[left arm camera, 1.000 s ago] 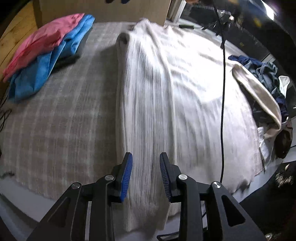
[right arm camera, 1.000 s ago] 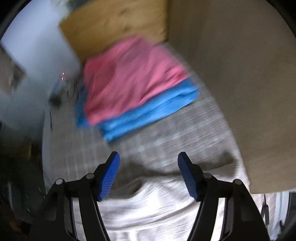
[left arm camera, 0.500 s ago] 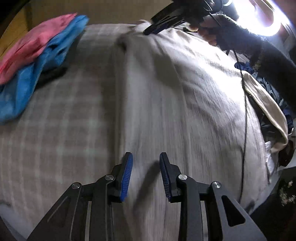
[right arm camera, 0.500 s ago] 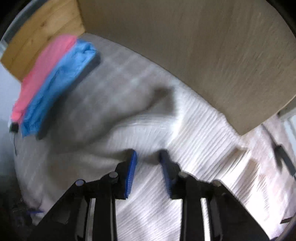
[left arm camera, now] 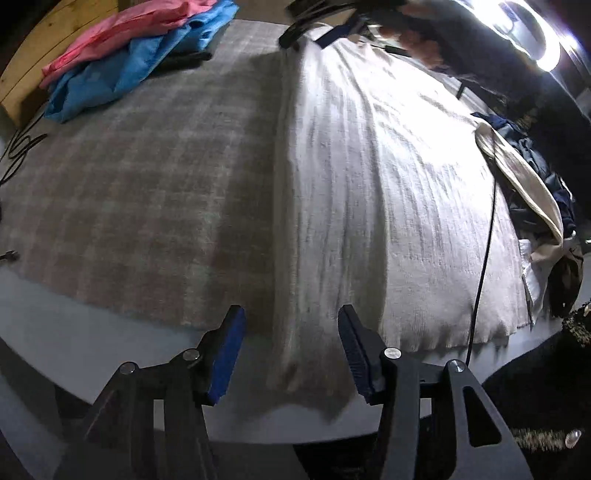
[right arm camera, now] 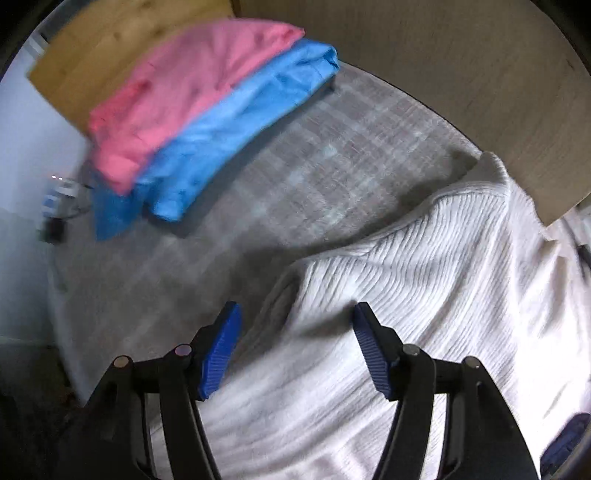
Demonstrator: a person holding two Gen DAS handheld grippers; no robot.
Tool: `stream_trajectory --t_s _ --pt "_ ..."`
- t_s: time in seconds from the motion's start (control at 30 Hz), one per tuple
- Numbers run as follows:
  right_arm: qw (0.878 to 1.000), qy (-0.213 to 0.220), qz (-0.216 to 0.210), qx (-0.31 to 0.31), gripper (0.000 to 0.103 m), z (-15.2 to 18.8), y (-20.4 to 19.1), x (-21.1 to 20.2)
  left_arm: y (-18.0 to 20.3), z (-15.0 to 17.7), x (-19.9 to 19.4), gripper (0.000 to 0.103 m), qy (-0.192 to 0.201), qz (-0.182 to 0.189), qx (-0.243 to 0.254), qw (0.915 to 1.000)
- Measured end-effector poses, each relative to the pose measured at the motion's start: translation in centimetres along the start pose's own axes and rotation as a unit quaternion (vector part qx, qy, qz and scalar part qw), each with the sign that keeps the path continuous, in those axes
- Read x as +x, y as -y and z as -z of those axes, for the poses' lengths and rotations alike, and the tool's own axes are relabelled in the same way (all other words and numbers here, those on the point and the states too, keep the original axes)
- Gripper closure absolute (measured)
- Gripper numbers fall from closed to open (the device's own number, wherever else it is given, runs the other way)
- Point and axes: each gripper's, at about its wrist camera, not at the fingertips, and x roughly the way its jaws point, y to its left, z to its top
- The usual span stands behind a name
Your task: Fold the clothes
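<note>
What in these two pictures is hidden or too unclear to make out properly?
- Dark item under the blue garment and pink garment: left view, covered by them.
- Clothes heap at the right edge: left view, dim and cut off.
- White sweater near edge: right view, blurred and cut off behind the right tongs.
- Gadgets on the floor: right view, small and blurred.

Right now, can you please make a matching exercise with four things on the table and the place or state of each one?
Things:
1. white sweater
2. pink garment
3. blue garment
4. left tongs

Places or states:
A. directly under the pink one
B. open over the near hem
C. top of the folded stack
D. spread flat on the checked cloth

Pairs: 1-D, 2-C, 3-A, 4-B
</note>
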Motion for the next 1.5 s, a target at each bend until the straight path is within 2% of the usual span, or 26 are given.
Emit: stream_trajectory --t_s 0.07,0.1,0.13,0.17,0.23,0.33,0.5,0.6,0.63,0.7,0.77,0.83,0.87,0.97,1.03,1.1,1.17,1.2,1.27,1.33,1.4,1.47,1.5 --pt "1.000 -0.005 0.018 -0.004 0.042 -0.1 -0.4 0.6 0.9 0.1 -0.4 0.056 0.009 0.001 0.013 0.9999" --pt "1.000 -0.001 0.013 -0.001 0.051 0.0 -0.2 0.6 1.3 0.1 -0.6 0.058 0.014 0.002 0.020 0.9997" --pt "1.000 0.005 0.004 0.005 0.063 0.2 0.1 0.4 1.7 0.2 -0.8 0.069 0.018 0.003 0.026 0.9995" --pt "1.000 0.010 -0.005 0.010 0.087 0.3 0.4 0.2 2.2 0.2 -1.0 0.083 0.023 0.003 0.033 0.9992" --pt "0.998 0.028 -0.044 0.039 0.092 0.8 1.7 -0.7 3.0 0.3 -1.4 0.090 0.032 0.004 0.046 0.9984" --pt "0.992 0.054 -0.079 0.077 0.095 2.2 4.1 -2.3 4.3 0.4 -2.0 0.092 0.045 0.006 0.066 0.9968" --pt "0.977 0.104 -0.104 0.154 0.095 6.2 9.3 -5.2 6.6 0.7 -2.9 0.093 0.063 0.011 0.100 0.9929" --pt "0.962 0.125 -0.121 0.212 0.095 9.0 12.8 -6.1 8.4 1.1 -2.7 0.094 0.043 0.024 0.131 0.9901" --pt "0.957 0.129 -0.122 0.231 0.095 9.9 14.1 -5.8 9.0 1.3 -2.6 0.094 0.037 0.029 0.141 0.9889" --pt "0.955 0.098 -0.109 0.259 0.089 10.8 15.8 -2.4 10.2 1.5 -2.4 0.093 0.023 0.037 0.162 0.9858" --pt "0.957 0.081 -0.102 0.259 0.089 11.6 16.8 -1.7 11.4 1.8 -2.2 0.088 0.010 0.046 0.182 0.9821" --pt "0.963 0.074 -0.061 0.253 0.069 11.9 16.7 -3.1 12.6 2.1 -2.1 0.083 -0.003 0.055 0.203 0.9777" --pt "0.966 0.081 -0.041 0.244 0.055 12.0 16.4 -4.1 12.7 2.1 -2.3 0.079 -0.006 0.058 0.205 0.9771" --pt "0.969 0.122 -0.007 0.216 0.054 12.3 14.9 -7.4 10.6 1.6 -4.4 0.074 0.012 0.046 0.172 0.9839" --pt "0.970 0.151 -0.024 0.191 0.054 11.7 13.0 -9.0 9.2 1.0 -4.8 0.074 0.028 0.038 0.153 0.9871" --pt "0.974 0.156 -0.011 0.165 0.054 10.9 11.2 -9.3 8.0 0.4 -4.9 0.074 0.034 0.044 0.135 0.9892" --pt "0.978 0.150 0.014 0.146 0.054 9.9 9.6 -8.8 8.8 0.1 -4.0 0.074 0.033 0.051 0.152 0.9865" --pt "0.979 0.134 -0.003 0.152 0.054 9.8 9.6 -8.2 9.6 0.2 -3.5 0.073 0.031 0.055 0.168 0.9837" --pt "0.978 0.099 -0.042 0.177 0.054 10.0 10.3 -6.9 11.2 0.7 -2.4 0.059 0.027 0.051 0.210 0.9761" --pt "0.977 0.084 -0.041 0.192 0.054 10.4 10.5 -5.9 12.6 1.2 -0.8 0.055 0.020 0.036 0.242 0.9693" --pt "0.977 0.075 -0.030 0.197 0.054 10.6 10.6 -5.3 12.8 1.5 0.8 0.056 0.006 0.022 0.258 0.9659" --pt "0.975 0.071 -0.034 0.210 0.054 10.5 11.2 -4.6 12.3 1.4 1.7 0.083 0.011 0.011 0.262 0.9648" --pt "0.972 0.071 -0.041 0.219 0.054 10.3 11.6 -4.4 11.9 1.2 1.4 0.091 0.013 0.017 0.259 0.9655"
